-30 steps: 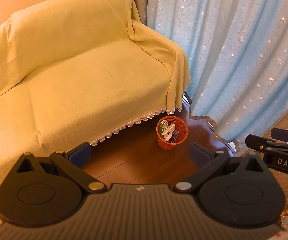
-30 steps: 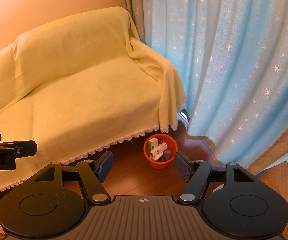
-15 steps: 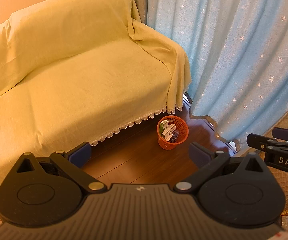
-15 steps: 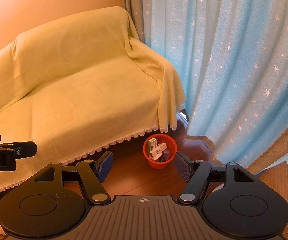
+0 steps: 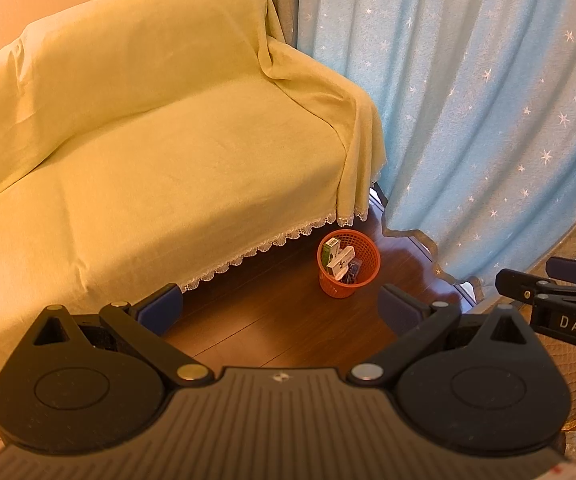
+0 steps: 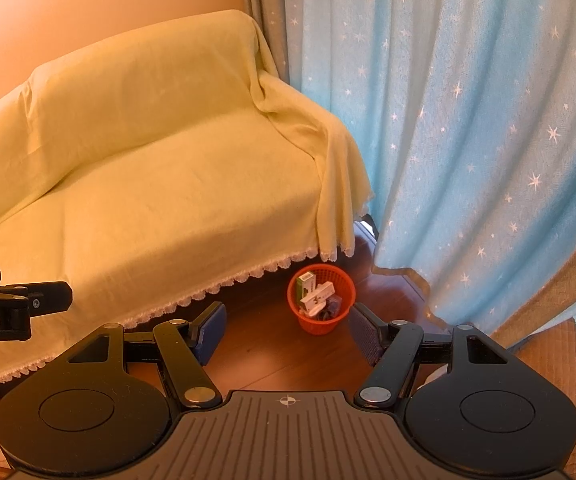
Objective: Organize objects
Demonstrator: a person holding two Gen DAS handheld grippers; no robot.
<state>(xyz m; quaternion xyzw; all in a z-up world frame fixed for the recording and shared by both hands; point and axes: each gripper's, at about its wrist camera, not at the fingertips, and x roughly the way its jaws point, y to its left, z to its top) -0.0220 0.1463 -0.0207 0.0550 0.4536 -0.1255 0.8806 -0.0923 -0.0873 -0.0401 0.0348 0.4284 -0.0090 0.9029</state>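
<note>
A small orange mesh basket [image 5: 362,276] [image 6: 336,320] stands on the wooden floor by the sofa's right front corner. Inside it are a green-and-white box [image 5: 331,249] [image 6: 305,285], a white box [image 5: 341,261] [image 6: 317,298] and some dark small items. My left gripper [image 5: 278,306] hovers high above the floor, open and empty, with the basket seen between its blue pads. My right gripper [image 6: 286,330] is also open and empty, with the basket just beyond the gap between its fingers. Each gripper shows at the edge of the other's view.
A sofa under a pale yellow cover [image 5: 148,152] [image 6: 160,184] fills the left. Light blue star-print curtains [image 5: 488,100] [image 6: 468,120] hang on the right, down to the floor. A brown quilted cushion [image 6: 560,360] sits at the lower right. Bare wooden floor [image 5: 288,328] lies before the basket.
Hardly anything: both views drifted very slightly, and both grippers stayed open and empty.
</note>
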